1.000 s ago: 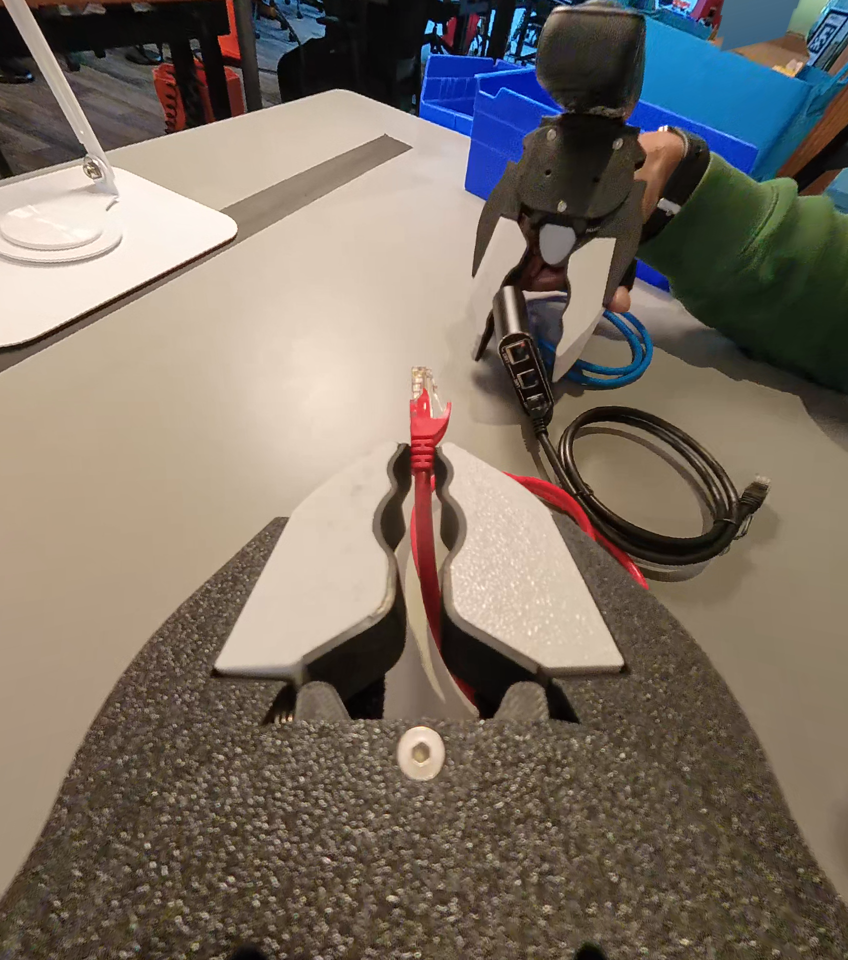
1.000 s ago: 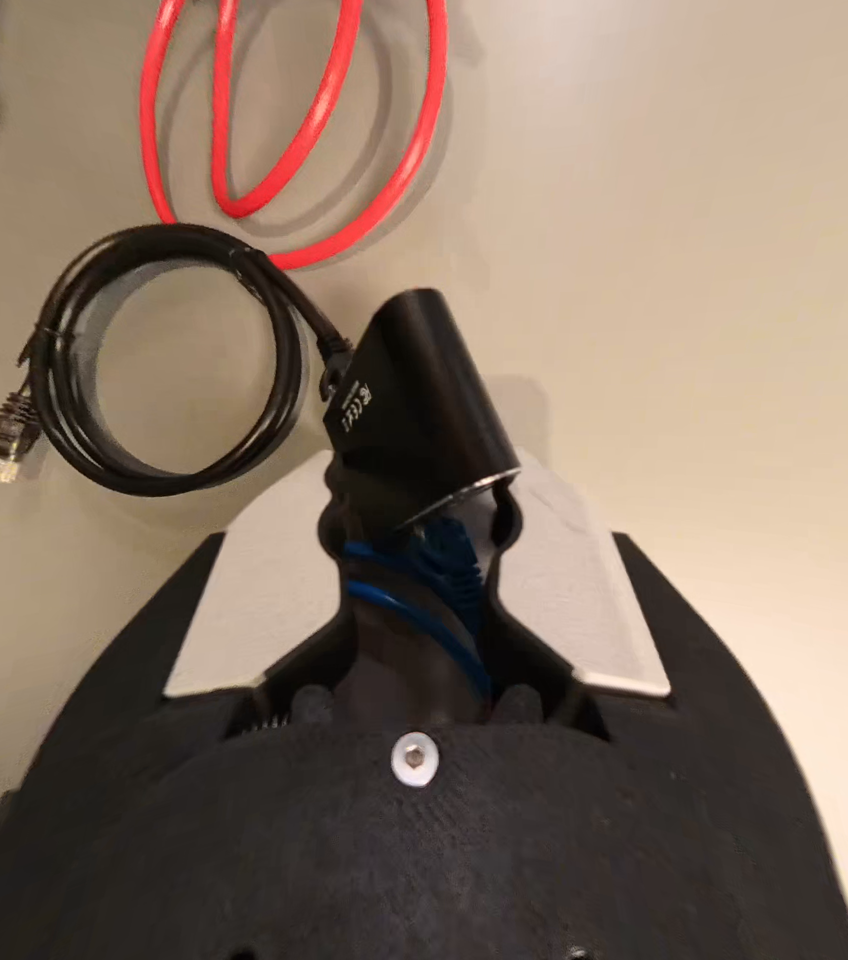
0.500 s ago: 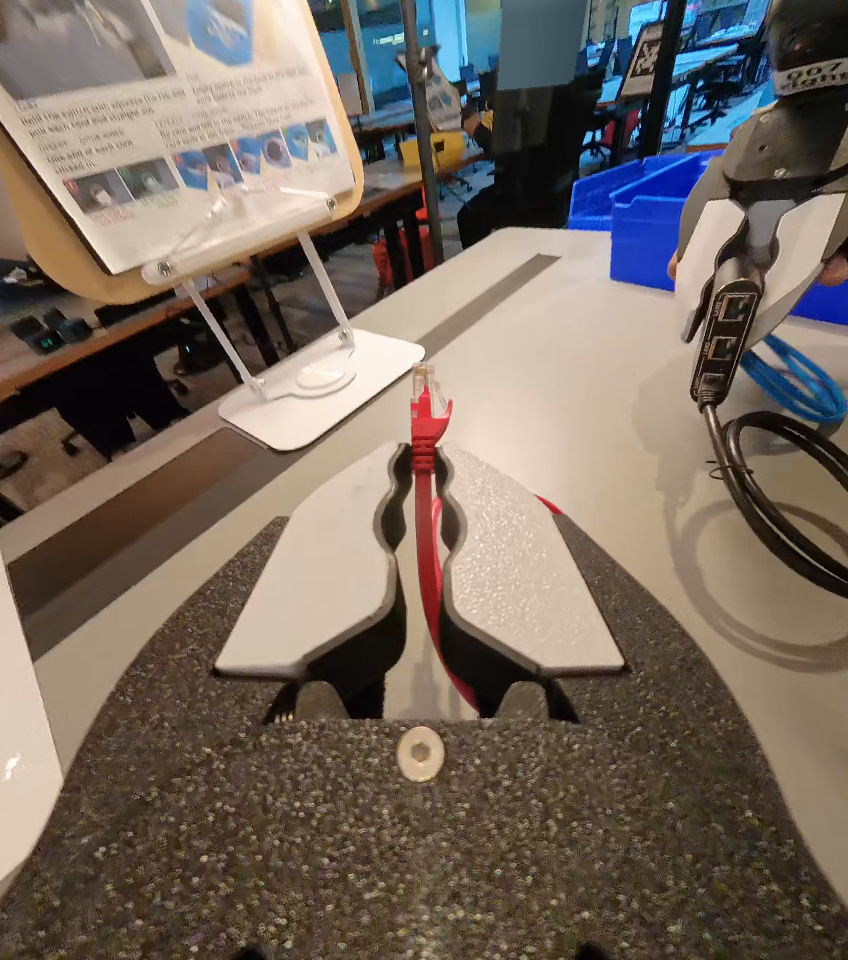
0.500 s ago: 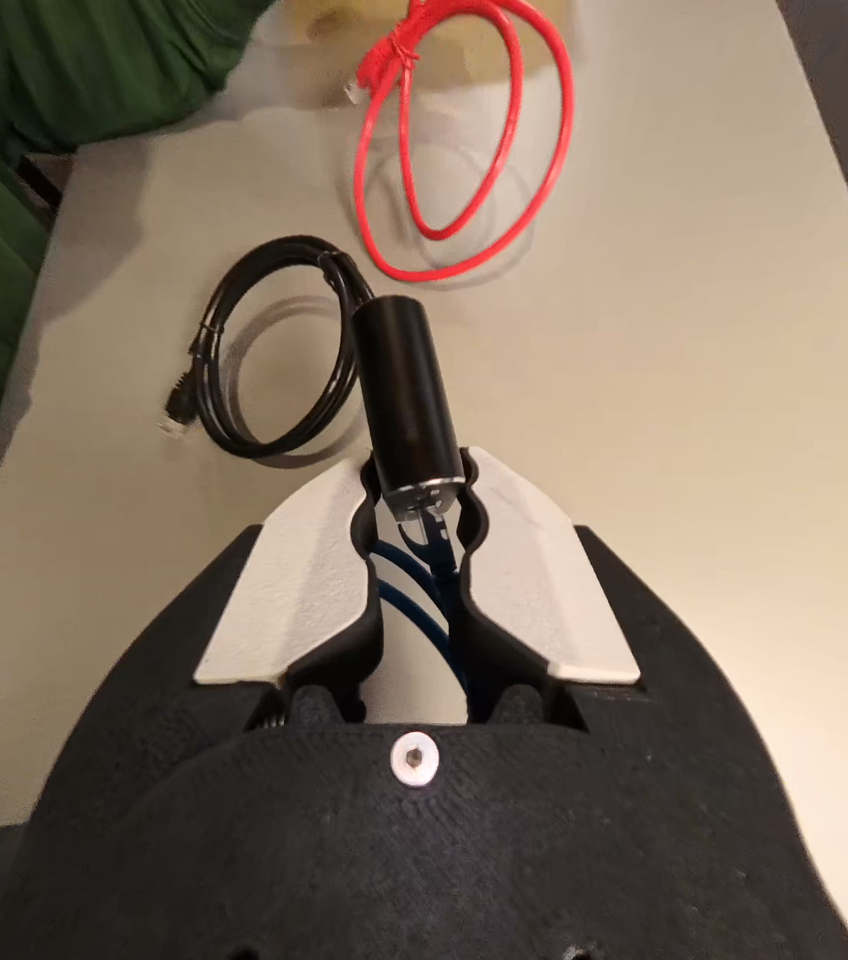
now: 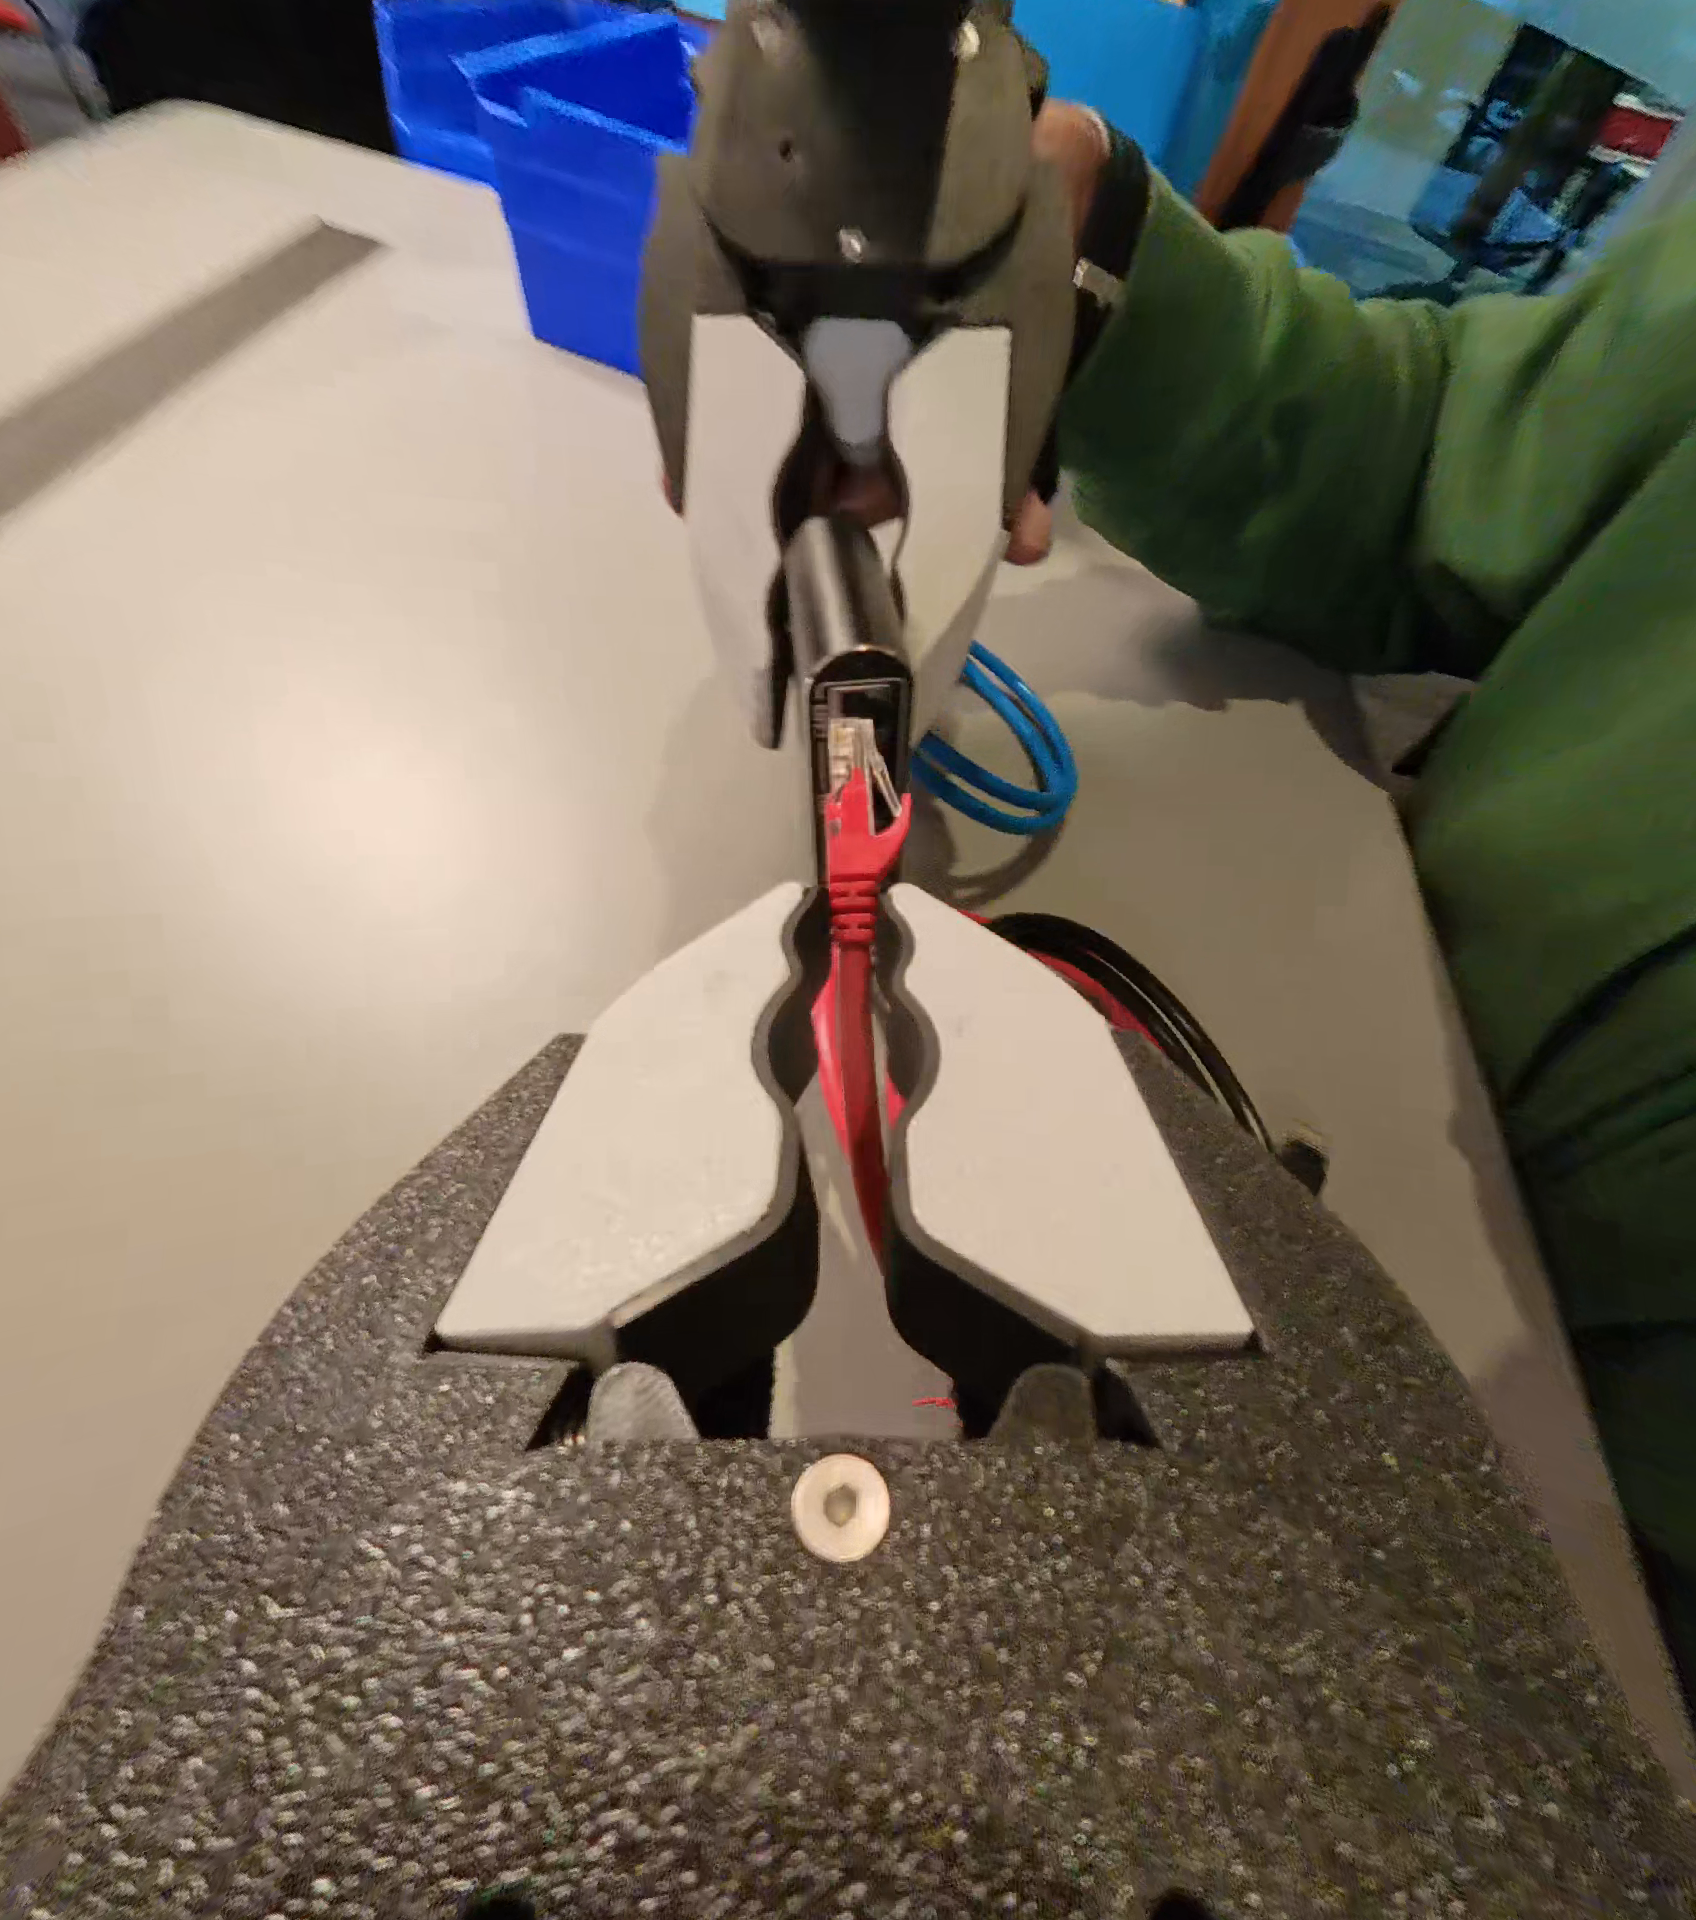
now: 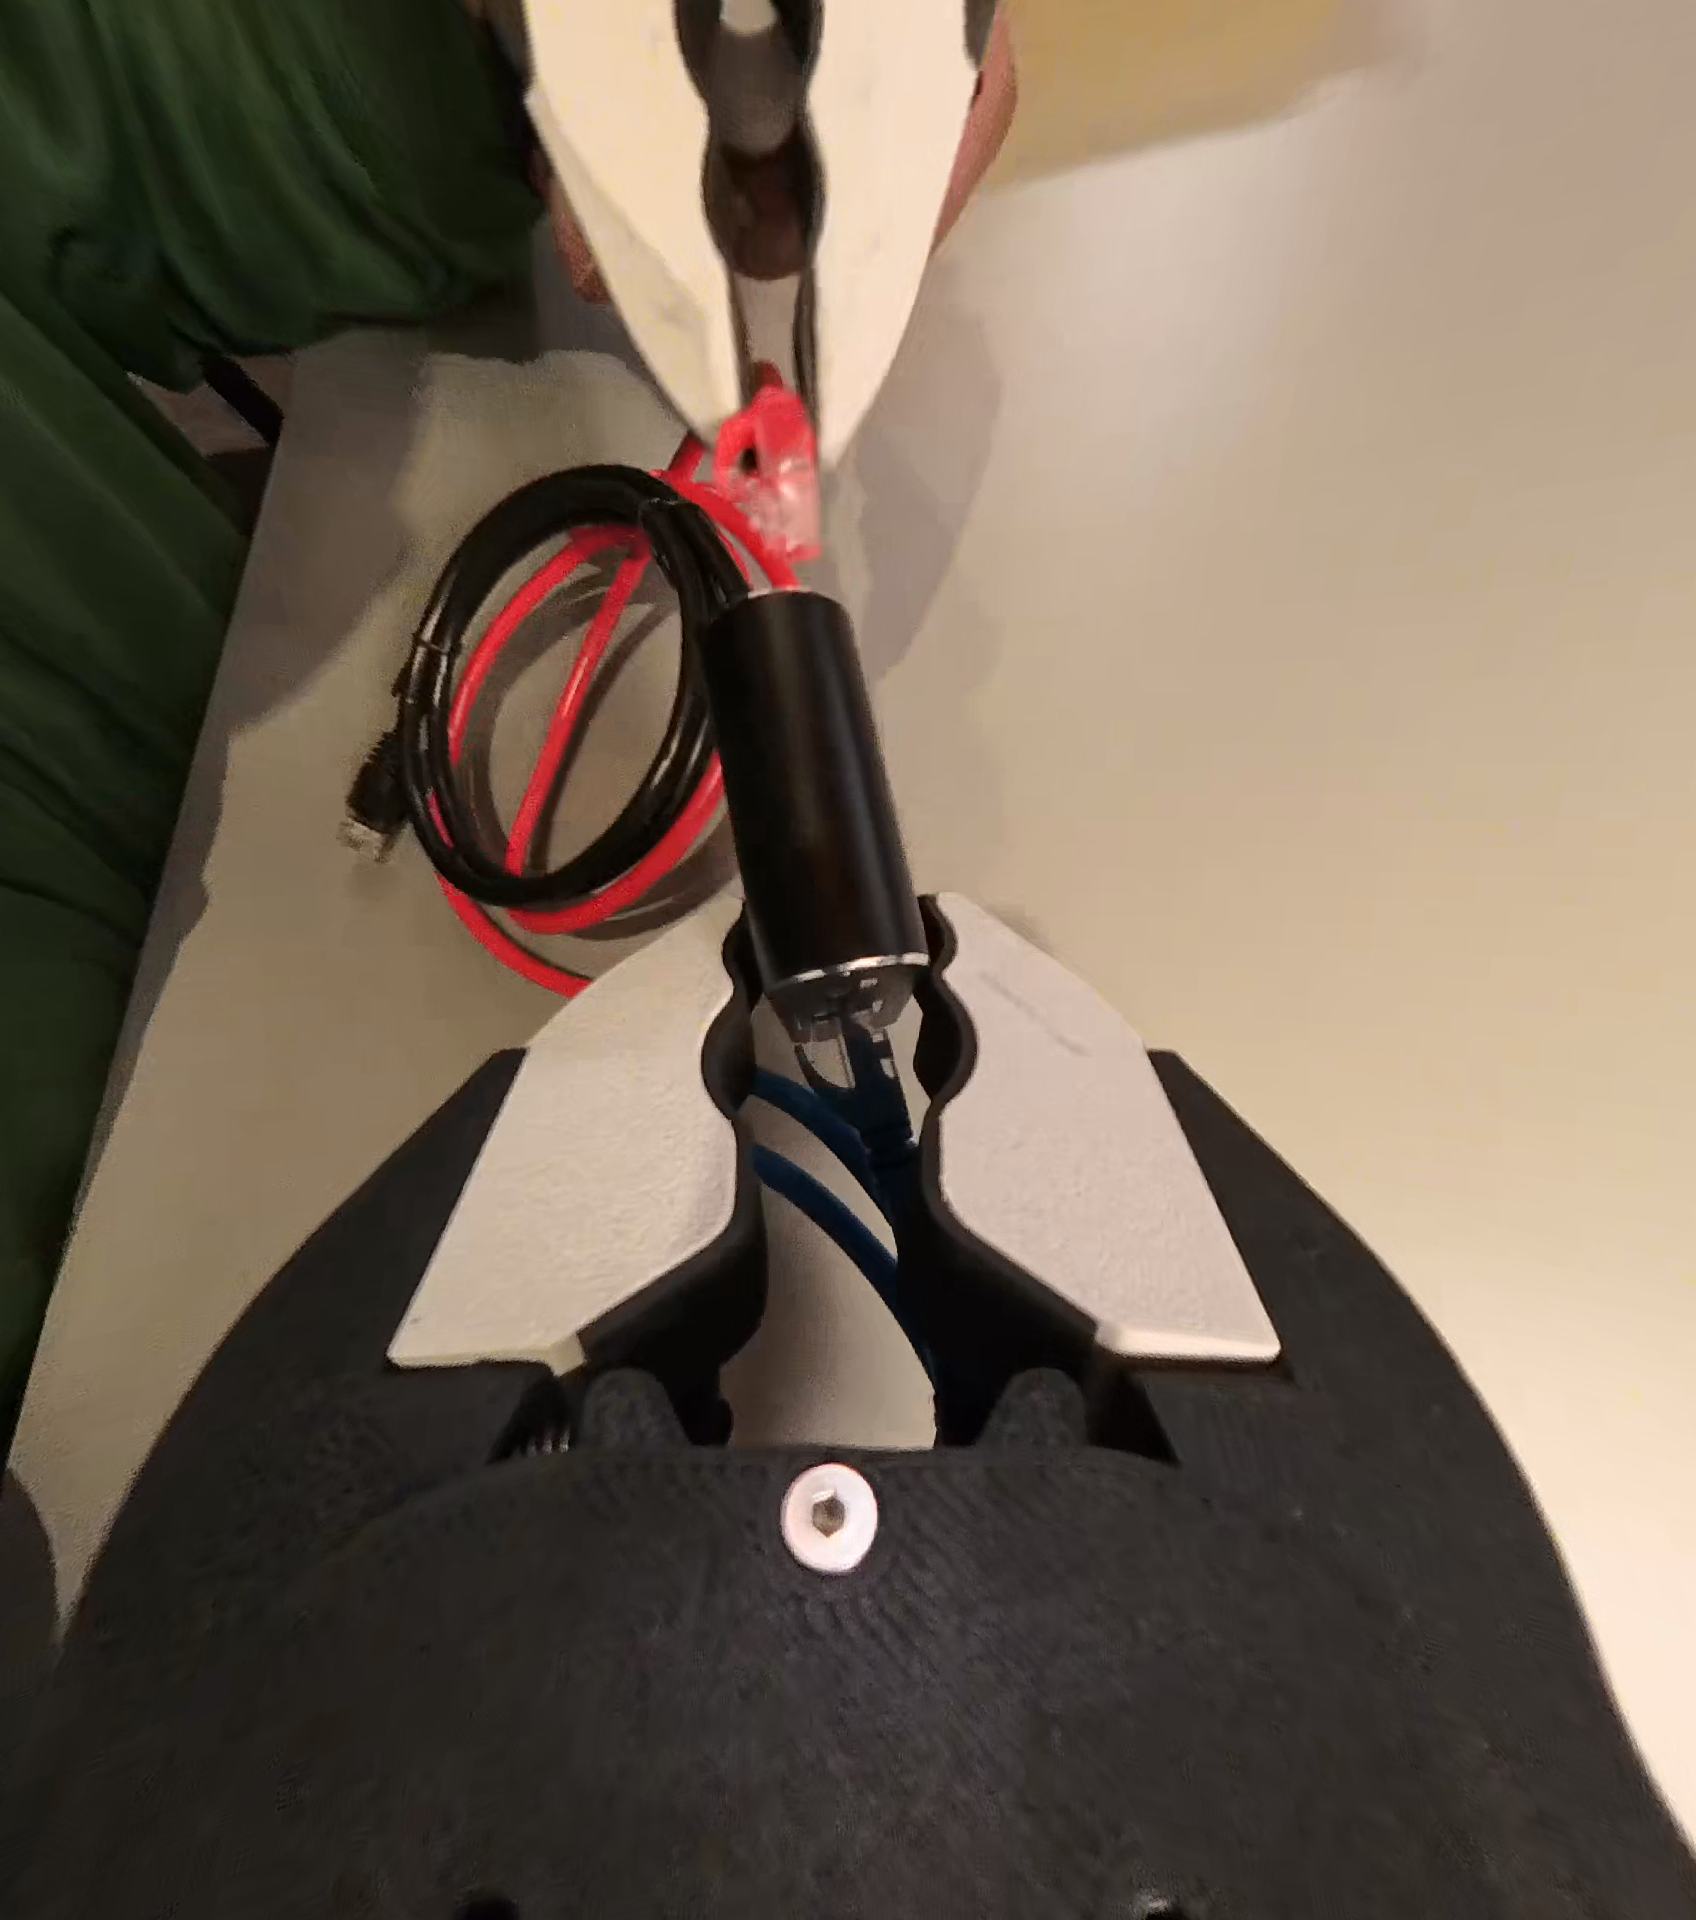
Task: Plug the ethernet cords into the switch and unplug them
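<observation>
My left gripper (image 5: 844,904) is shut on the red ethernet cord (image 5: 849,1039), and its clear plug (image 5: 859,769) sticks out in front. My right gripper (image 6: 839,925) is shut on the black switch (image 6: 802,769) and points it at the left gripper. In the left wrist view the plug tip overlaps the switch's port face (image 5: 859,691); I cannot tell whether it is inserted. A blue cord (image 6: 875,1112) enters the switch's rear end, and its loop (image 5: 1015,774) hangs behind. In the right wrist view the left gripper (image 6: 771,395) holds the red plug (image 6: 771,478) just beyond the switch.
The switch's own black cable (image 6: 470,727) lies coiled over the red cord's loops (image 6: 553,748) on the grey table (image 5: 252,727). Blue bins (image 5: 563,208) stand at the back. A green sleeve (image 5: 1446,416) fills the right side, along the table edge. Left tips to right tips: about 7 cm.
My left gripper has swung back from the stand toward the right gripper, bringing the red plug up to the switch's ports. The right gripper has turned the switch end-on to the plug.
</observation>
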The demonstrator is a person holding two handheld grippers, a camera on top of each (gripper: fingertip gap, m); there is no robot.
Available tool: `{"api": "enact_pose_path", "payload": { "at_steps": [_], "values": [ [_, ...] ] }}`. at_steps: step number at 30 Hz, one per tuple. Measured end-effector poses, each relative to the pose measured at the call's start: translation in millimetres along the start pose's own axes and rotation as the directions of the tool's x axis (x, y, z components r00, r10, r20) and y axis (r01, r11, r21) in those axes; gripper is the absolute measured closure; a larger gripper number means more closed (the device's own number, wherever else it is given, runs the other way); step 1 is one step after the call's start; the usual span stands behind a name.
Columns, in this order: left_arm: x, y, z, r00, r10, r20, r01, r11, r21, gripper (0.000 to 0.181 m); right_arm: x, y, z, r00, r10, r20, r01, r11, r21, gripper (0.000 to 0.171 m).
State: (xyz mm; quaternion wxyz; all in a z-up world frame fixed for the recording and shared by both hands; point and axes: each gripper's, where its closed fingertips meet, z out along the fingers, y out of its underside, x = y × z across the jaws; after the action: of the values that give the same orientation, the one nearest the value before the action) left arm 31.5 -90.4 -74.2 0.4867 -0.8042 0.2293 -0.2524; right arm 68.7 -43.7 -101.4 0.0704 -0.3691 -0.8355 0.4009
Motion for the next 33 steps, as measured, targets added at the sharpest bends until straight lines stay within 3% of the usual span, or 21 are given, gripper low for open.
{"api": "enact_pose_path", "payload": {
  "at_steps": [14, 24, 33],
  "values": [
    [6.9, 29.6, 18.3, 0.99, -0.116, -0.075, 0.105, 0.985, -0.137, 0.172, -4.8, 16.8, 19.2, 1.0, -0.011, 0.017, 0.013, 0.993, -0.115, 0.144],
    [3.9, 45.8, 19.3, 0.993, -0.114, 0.013, 0.114, 0.958, -0.262, 0.173, -3.2, 32.7, 34.3, 0.998, -0.043, -0.054, 0.027, 0.96, -0.28, 0.145],
    [4.2, 48.4, 14.5, 0.997, -0.052, 0.061, 0.069, 0.946, -0.318, 0.172, -3.8, 21.0, 37.3, 0.996, -0.083, -0.03, 0.076, 0.98, -0.186, 0.144]
  ]
}}
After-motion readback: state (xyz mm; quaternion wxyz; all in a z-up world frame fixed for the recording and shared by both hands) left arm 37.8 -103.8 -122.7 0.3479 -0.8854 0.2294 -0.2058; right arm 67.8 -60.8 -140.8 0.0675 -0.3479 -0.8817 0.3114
